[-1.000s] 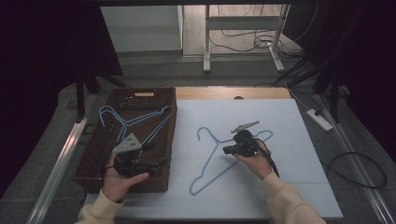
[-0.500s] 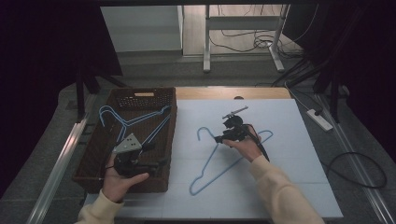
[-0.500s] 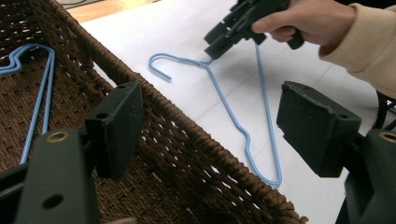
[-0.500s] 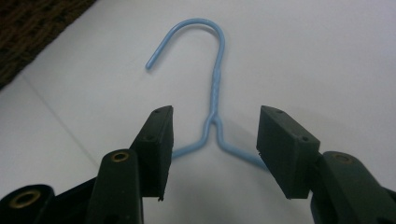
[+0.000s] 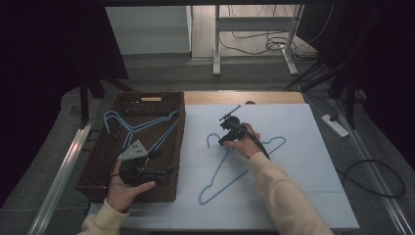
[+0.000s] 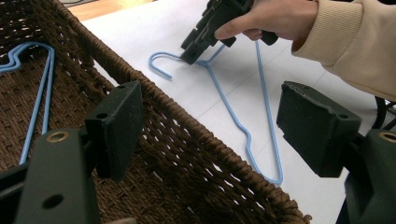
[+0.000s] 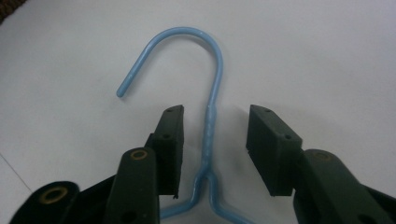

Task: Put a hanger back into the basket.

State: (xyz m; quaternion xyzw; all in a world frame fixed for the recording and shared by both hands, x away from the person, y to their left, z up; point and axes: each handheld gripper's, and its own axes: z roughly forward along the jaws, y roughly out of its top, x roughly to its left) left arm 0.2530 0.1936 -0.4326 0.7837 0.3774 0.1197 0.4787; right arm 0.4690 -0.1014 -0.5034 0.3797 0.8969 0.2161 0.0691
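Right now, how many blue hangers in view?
3. One hanger lies on the white sheet, its neck between the right gripper's open jaws. Two hangers lie overlapped in the basket; more underneath can't be ruled out.

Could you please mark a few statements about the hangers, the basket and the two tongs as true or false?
1. The right tongs straddle the neck of the blue hanger on the white sheet, jaws open. True.
2. The left tongs grip a hanger. False: they are open and hold nothing, over the basket.
3. The basket holds blue hangers. True.
4. The hanger on the sheet is lifted clear. False: it lies flat.
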